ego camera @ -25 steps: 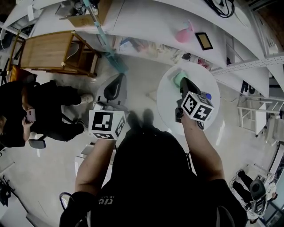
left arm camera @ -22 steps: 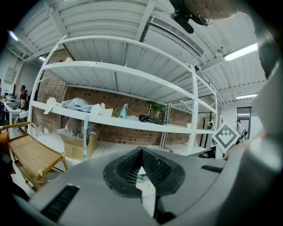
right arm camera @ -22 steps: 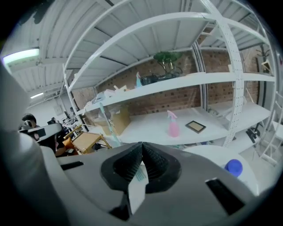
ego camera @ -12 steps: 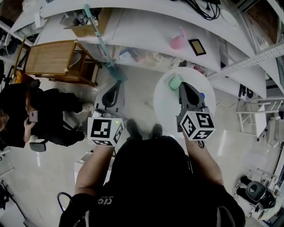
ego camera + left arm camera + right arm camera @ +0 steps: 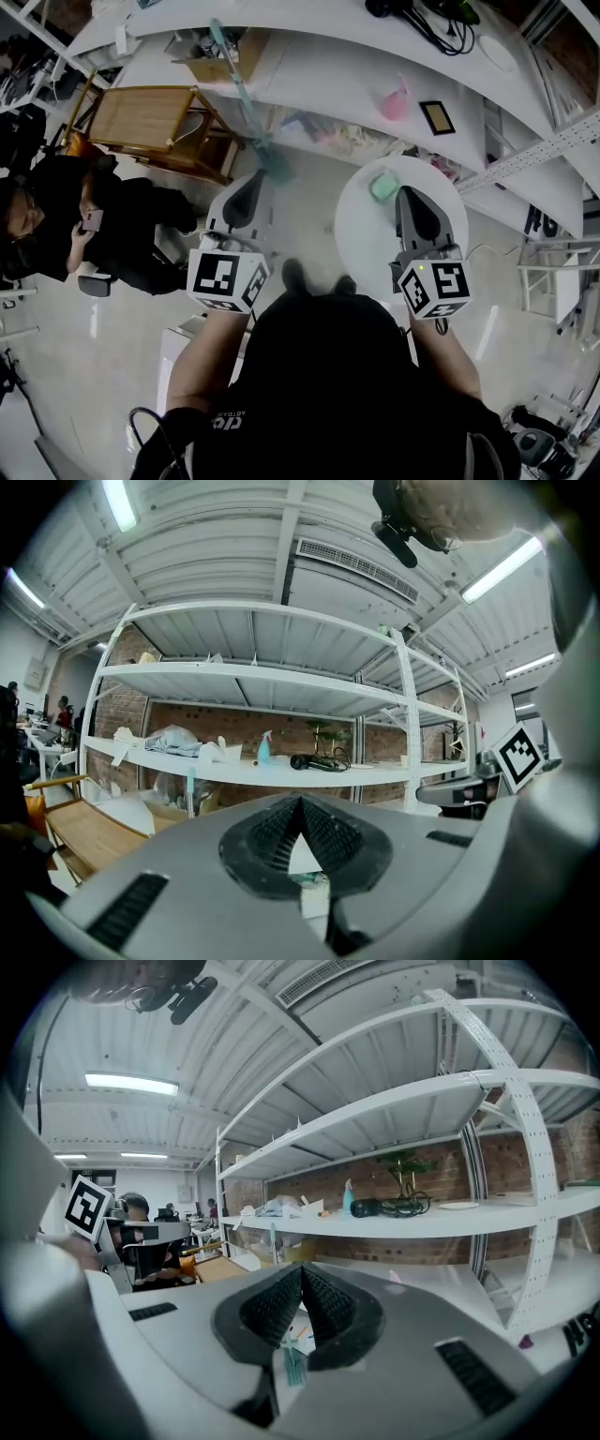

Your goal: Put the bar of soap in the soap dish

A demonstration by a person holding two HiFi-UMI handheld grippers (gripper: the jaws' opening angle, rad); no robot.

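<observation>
Soap [image 5: 383, 187], I'm guessing that green lump, is sitting on the table [image 5: 361, 239]; likely hard and slick, so I'm pinching the long sides. Both the left gripper [image 5: 301, 800] and right gripper [image 5: 301, 1268] are clenching on nothing

Head view: from overhead, steeply down on person [image 5: 319, 375], round surface [image 5: 361, 234], floor [image 5: 112, 337]; all far off.
Left gripper view: close behind own fingers [image 5: 267, 841], facing level at white shelving [image 5: 253, 771].
Right gripper view: likewise, fingers [image 5: 272, 1312] close, shelving seen aslant.
Shared: shelving w/ spray bottle [image 5: 263, 749].
</observation>
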